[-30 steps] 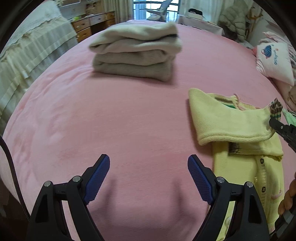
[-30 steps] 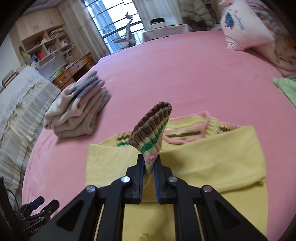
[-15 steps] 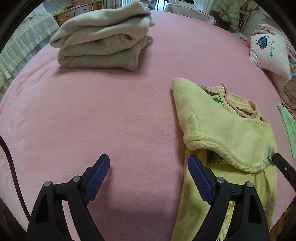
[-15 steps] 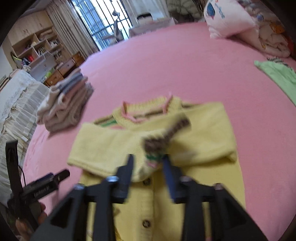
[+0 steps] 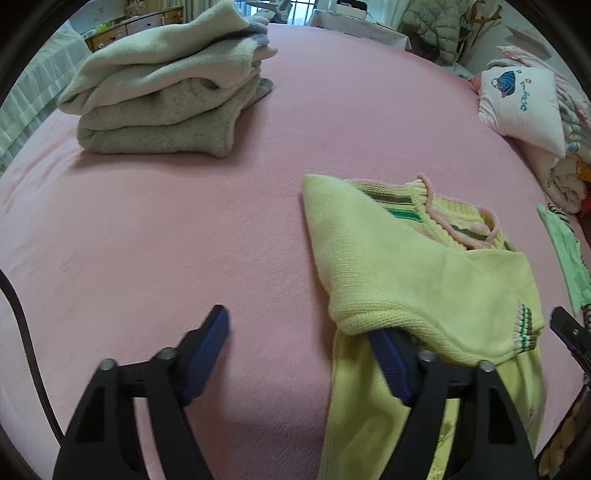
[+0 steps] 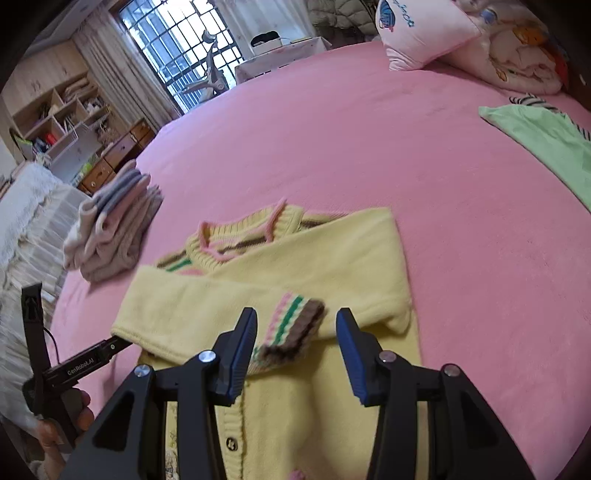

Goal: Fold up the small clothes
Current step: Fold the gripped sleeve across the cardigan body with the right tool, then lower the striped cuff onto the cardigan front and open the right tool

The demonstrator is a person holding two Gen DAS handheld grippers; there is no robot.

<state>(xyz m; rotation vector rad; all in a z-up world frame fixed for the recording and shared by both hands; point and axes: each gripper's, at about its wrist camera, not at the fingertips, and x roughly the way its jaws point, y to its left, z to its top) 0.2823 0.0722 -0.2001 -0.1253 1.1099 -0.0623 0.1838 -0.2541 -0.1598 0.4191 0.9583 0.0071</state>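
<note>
Right wrist view: right gripper [image 6: 295,347] released above yellow knit cardigan's [image 6: 295,406] striped cuff [image 6: 291,332]; left gripper [image 5: 299,350] closing, sweater edge between, for the next fold.

Bed with pink cover [image 6: 369,122], cover flat and smooth. On it: yellow knit cardigan [image 6: 295,266] near the front edge, both sleeves folded across the chest. Stack of folded beige/grey clothes [image 5: 162,99] well apart to its left. Green garment [image 6: 546,144] flat on the right side. Pillow [image 6: 417,33] and bundled quilt [image 6: 517,59] at the far right corner.
</note>
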